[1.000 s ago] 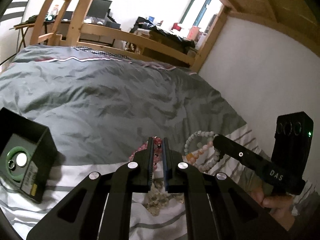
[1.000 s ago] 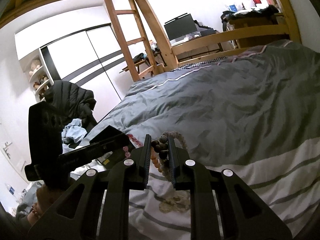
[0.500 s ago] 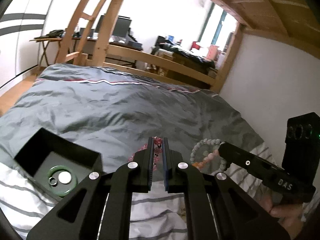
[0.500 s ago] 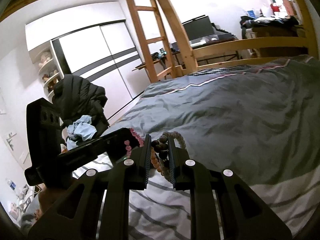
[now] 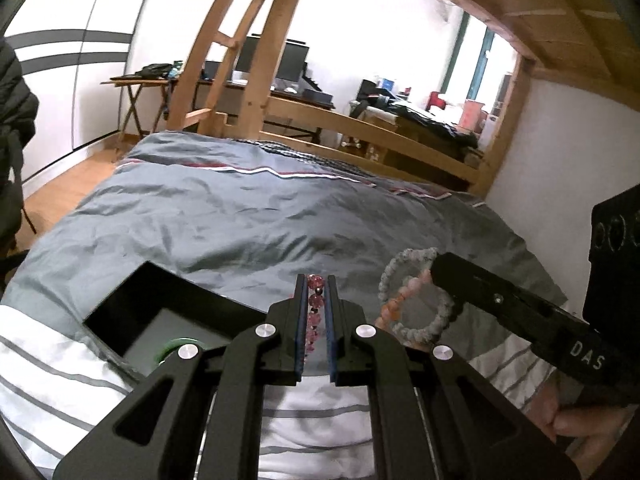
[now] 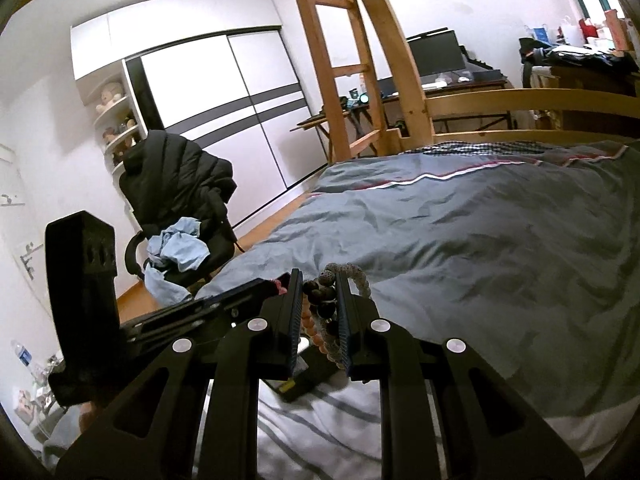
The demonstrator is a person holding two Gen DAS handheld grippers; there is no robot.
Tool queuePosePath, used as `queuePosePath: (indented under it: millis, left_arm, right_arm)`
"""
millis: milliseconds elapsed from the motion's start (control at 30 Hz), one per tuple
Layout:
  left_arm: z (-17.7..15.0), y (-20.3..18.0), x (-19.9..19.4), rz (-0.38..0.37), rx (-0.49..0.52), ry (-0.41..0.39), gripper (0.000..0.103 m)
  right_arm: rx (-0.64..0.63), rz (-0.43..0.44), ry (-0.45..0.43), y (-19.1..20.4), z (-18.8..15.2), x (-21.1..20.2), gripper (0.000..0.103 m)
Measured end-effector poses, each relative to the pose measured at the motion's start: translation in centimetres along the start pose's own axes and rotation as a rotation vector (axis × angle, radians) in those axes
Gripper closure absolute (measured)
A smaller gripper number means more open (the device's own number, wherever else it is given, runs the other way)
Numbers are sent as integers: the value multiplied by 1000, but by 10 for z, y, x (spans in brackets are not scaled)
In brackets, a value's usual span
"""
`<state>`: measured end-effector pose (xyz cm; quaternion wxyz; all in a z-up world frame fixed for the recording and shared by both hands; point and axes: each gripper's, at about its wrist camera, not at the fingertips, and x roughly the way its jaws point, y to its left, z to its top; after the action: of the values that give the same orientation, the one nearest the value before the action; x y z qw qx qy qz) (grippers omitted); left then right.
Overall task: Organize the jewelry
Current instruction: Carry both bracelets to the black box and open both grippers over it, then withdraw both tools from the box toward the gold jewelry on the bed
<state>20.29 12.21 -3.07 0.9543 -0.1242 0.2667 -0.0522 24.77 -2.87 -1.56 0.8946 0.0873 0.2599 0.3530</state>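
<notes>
The left gripper (image 5: 316,296) is clenched on a pink bracelet (image 5: 314,312), whose beads are seen lined up between the pads at lower centre of the left view. The right gripper (image 6: 319,300) is clamped on a bundle of bracelets (image 6: 326,312): grey, orange and dark beads, with the grey loop (image 5: 416,292) seen hanging free at right centre of the left view.

The strands are judged light, limp and slippery; round beads can roll out of a loose pinch, and elastic cord may snap if tugged. A hold across several beads at once, as here, is thought safest, with the loops left to dangle.

An open black box (image 5: 160,320) lies on the striped sheet (image 5: 60,380) at lower left, just beside the left gripper; a green ring (image 5: 174,350) is seen inside, partly hidden by the gripper body. What else the box holds cannot be told. Its near wall stands in the way of a low approach, so a drop from above is judged best. The grey duvet (image 5: 240,220) fills the middle, with a wooden bed frame (image 5: 360,128) behind. The two grippers are near each other, and dangling loops could tangle.
</notes>
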Motion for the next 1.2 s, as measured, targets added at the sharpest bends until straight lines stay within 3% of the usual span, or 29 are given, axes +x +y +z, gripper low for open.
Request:
queuePosePath:
  millis: [167, 500, 733, 900, 933, 967, 1000, 1033, 1133, 1200]
  left_arm:
    - [1, 16, 4, 52, -24, 1, 96]
    - [-7, 63, 21, 146, -173, 23, 96]
    - [-14, 87, 32, 127, -290, 43, 96]
    - [-18, 100, 30, 165, -349, 24, 96]
    - [-19, 104, 28, 168, -373, 15, 94]
    - [-19, 109, 25, 168, -405, 1, 84]
    - [-20, 114, 21, 166, -437, -17, 75]
    - [-21, 117, 18, 167, -458, -32, 59]
    - [-20, 118, 12, 168, -475, -57, 54]
    - [-19, 114, 12, 168, -465, -57, 42]
  right_arm:
    - [-12, 28, 30, 5, -1, 28, 86]
    - [-71, 111, 132, 31, -22, 90, 86]
    - [-61, 138, 179, 29, -34, 122, 86]
    - [-43, 131, 207, 22, -38, 132, 86]
    - [-38, 122, 219, 20, -40, 132, 80]
    - [-32, 111, 229, 17, -42, 132, 58]
    - [-19, 100, 219, 13, -45, 129, 44]
    - [-5, 96, 191, 9, -47, 122, 27]
    - [-4, 67, 181, 2, -48, 112, 25]
    - [-6, 35, 164, -3, -48, 103, 16]
